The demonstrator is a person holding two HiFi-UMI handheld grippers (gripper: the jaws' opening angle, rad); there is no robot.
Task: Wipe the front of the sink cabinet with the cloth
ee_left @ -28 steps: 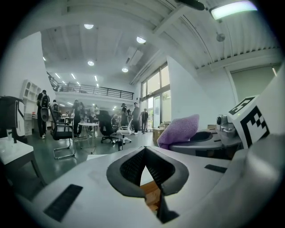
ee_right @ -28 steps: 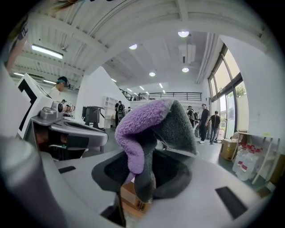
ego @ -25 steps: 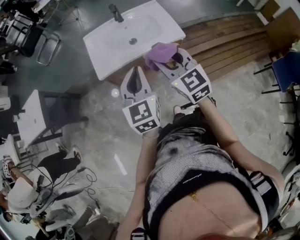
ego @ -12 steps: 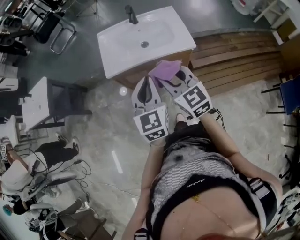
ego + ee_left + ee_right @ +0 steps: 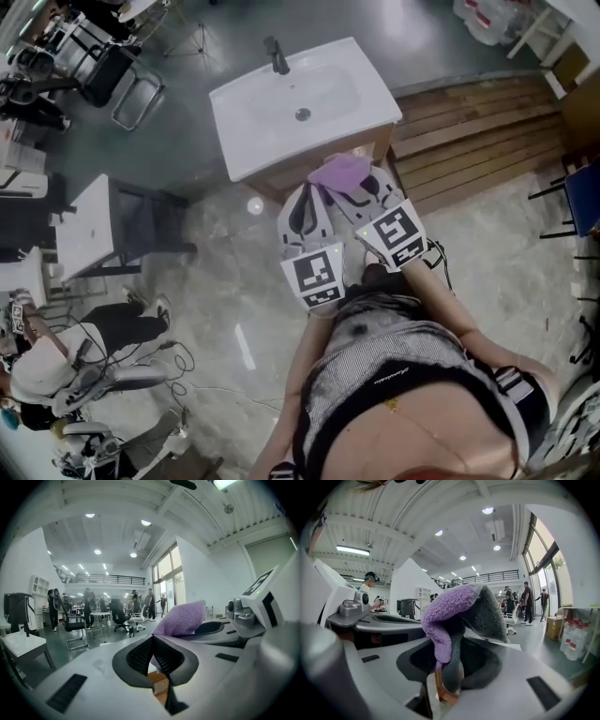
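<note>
The marble floor (image 5: 216, 281) carries the sink cabinet (image 5: 255, 131), beside what seem wooden boards (image 5: 469, 122).

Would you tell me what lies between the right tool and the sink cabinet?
The purple cloth, gripped by the right tool, as the head view shows.

Bright, even light comes from round white ceiling lamps (image 5: 90, 515). Both gripper views bow strongly and have dark corners. The pale glossy stone floor (image 5: 225, 281) glints.
</note>
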